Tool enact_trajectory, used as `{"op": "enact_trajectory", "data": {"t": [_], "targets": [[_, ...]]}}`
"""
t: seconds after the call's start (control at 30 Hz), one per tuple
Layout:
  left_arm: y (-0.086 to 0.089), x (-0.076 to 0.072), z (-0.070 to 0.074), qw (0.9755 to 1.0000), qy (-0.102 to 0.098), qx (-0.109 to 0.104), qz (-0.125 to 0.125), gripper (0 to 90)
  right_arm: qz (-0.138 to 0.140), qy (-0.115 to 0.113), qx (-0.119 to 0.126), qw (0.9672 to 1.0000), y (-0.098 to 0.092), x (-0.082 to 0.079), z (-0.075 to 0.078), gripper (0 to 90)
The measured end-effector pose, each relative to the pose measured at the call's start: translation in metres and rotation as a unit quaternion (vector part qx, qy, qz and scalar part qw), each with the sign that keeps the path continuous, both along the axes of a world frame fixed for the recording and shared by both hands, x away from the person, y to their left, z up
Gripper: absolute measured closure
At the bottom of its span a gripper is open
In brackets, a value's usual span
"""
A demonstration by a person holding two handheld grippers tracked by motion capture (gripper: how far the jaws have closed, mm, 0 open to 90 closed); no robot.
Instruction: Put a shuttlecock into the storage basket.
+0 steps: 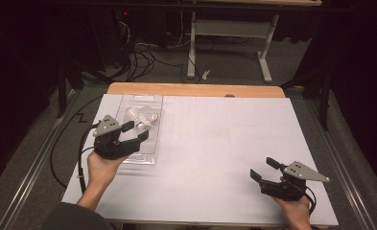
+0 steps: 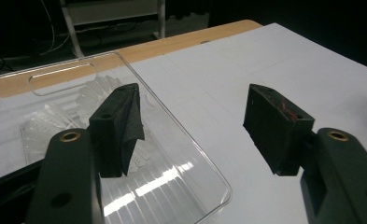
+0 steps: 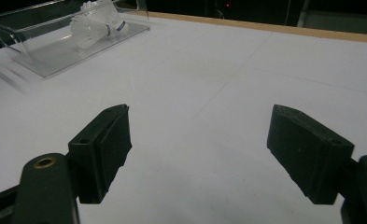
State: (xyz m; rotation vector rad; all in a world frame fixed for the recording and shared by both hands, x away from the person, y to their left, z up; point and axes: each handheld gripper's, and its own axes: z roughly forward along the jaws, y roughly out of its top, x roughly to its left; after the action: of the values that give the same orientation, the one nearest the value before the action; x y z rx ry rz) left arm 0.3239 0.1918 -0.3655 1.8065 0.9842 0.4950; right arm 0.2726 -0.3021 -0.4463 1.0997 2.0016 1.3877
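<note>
Two black two-jaw grippers, both spread wide and empty: left gripper [image 1: 132,132] straddling one wall of one clear plastic tray [image 1: 153,125], right gripper [image 1: 265,169] hovering over white table cover [image 1: 224,139]. Inside tray at table's far left, white shuttlecocks [image 1: 140,117], jumbled, count unclear behind glare.

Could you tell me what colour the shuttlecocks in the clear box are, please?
White; the shuttlecocks show best in the right gripper view, inside the clear box.

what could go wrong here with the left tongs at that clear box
1. The left tongs stand open astride the long wall of the clear box, one pad inside and one outside; a pinch there may tip or drag the light box rather than lift it level.
2. The shuttlecocks lie loose inside and could slide or spill if it tilts.
3. The right tongs sit open and far off, so nothing steadies the box.
</note>
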Motion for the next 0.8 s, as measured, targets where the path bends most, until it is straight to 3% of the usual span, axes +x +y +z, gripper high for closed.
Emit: {"op": "enact_trajectory", "data": {"t": [0.8], "targets": [[0.011,-0.017,-0.009,0.9998,-0.006,-0.018,0.008,37.3,-0.005,-0.002,0.004,1.0000,-0.002,-0.001,0.000,21.9]]}}
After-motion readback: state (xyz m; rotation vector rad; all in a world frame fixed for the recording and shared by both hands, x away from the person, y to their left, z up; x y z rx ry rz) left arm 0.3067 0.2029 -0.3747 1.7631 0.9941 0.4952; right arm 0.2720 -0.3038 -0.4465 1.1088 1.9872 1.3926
